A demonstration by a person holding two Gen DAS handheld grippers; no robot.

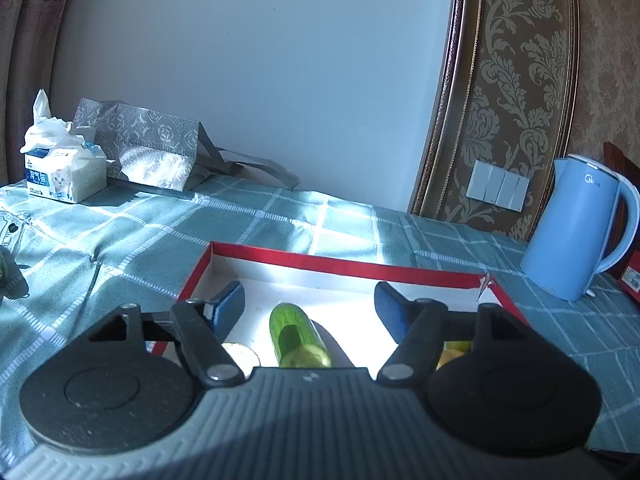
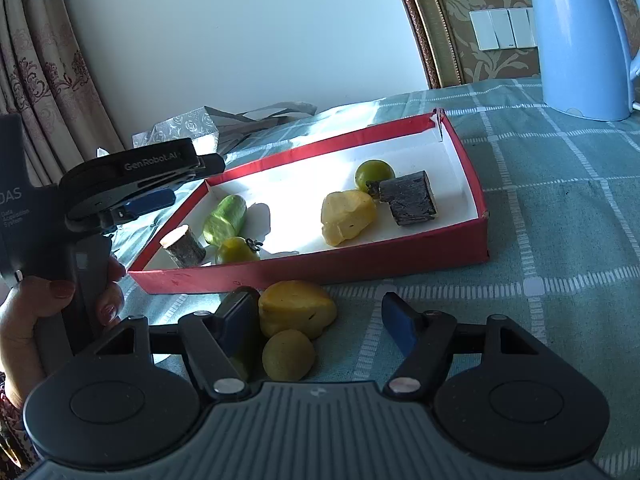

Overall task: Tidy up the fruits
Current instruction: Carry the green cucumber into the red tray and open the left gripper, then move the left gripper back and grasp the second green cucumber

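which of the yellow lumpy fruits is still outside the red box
The yellow fruit on the tablecloth, just in front of the red box, beside a small round one. The other yellow one already lies inside.

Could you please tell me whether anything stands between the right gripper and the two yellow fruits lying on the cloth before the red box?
Nothing visible does. The lumpy yellow fruit and round yellow-green fruit lie just ahead of the open right gripper, nearer its left finger.

We see our left gripper (image 1: 310, 306) with its jaws apart over the red-walled box (image 1: 344, 266), nothing pressed between them. A green cucumber piece (image 1: 298, 336) lies on the white floor below. A blue kettle (image 1: 576, 228) stands at right.
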